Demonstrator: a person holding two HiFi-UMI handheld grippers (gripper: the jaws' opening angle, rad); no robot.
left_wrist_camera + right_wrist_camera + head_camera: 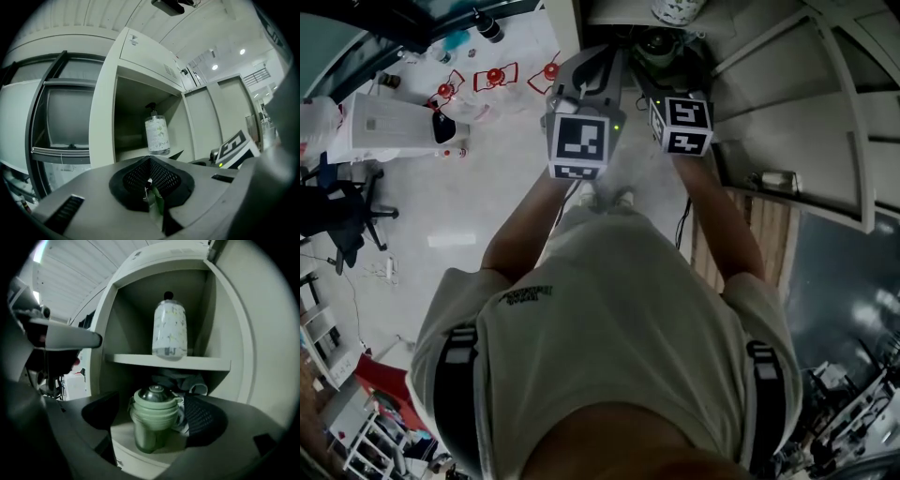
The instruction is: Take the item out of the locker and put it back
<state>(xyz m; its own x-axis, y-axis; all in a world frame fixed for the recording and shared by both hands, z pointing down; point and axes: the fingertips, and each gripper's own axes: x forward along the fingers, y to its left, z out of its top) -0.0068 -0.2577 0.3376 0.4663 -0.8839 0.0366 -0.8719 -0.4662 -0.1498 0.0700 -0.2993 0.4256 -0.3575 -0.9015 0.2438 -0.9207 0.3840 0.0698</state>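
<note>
A pale locker (pixel 117 301) stands open in front of me. On its lower shelf (pixel 140 453) stands a green flask (pixel 152 420) with a domed lid; in the head view the flask (pixel 654 42) shows just past the grippers. My right gripper (pixel 151 414) is open, a jaw on each side of the flask and neither pad pressing it. A clear pump bottle (pixel 170 331) stands on the upper shelf (pixel 168 362) and shows in the left gripper view too, as the bottle (pixel 157 133). My left gripper (pixel 150 180) is shut and empty, held left of the right one.
Crumpled cloth and a white cup (pixel 194 383) lie behind the flask. The locker's door (pixel 267 333) hangs open on the right. A white table (pixel 389 127) and an office chair (pixel 342 220) stand on the floor to the left, a wooden pallet (pixel 769 234) to the right.
</note>
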